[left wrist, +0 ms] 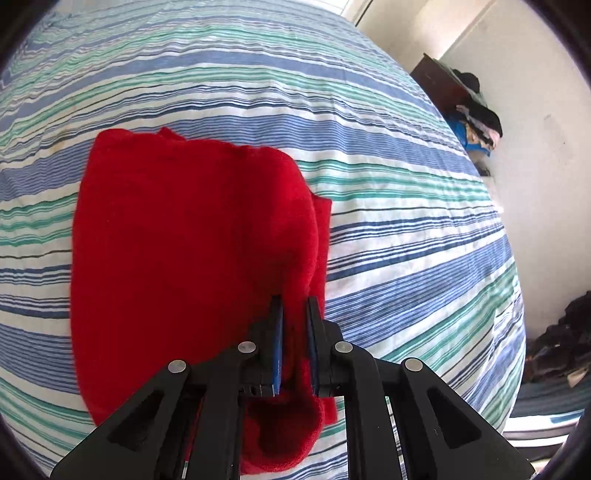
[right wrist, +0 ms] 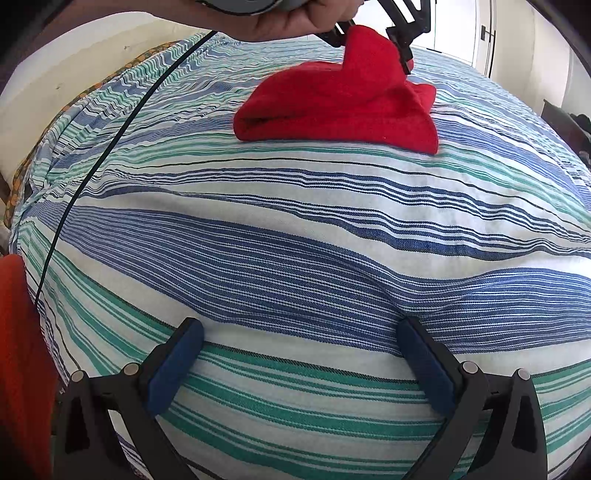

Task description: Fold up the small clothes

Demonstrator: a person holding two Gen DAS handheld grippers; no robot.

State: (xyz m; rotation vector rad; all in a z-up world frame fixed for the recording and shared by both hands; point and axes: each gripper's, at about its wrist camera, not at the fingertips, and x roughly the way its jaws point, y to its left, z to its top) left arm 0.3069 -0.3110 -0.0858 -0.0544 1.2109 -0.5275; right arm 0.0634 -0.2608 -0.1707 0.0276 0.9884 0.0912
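1. Left wrist view: the left gripper [left wrist: 294, 302] has its jaws clamped narrow on a raised ridge of the red garment [left wrist: 192, 236], near that cloth's right edge.
2. Most of the garment lies folded on the striped bedsheet [left wrist: 406, 236], left of centre.
3. Right wrist view: the right gripper [right wrist: 301, 328] hovers low over bare sheet, jaws spread wide, holding nothing.
4. Far ahead, the garment peaks upward under the other gripper, beside a hand [right wrist: 291, 18].
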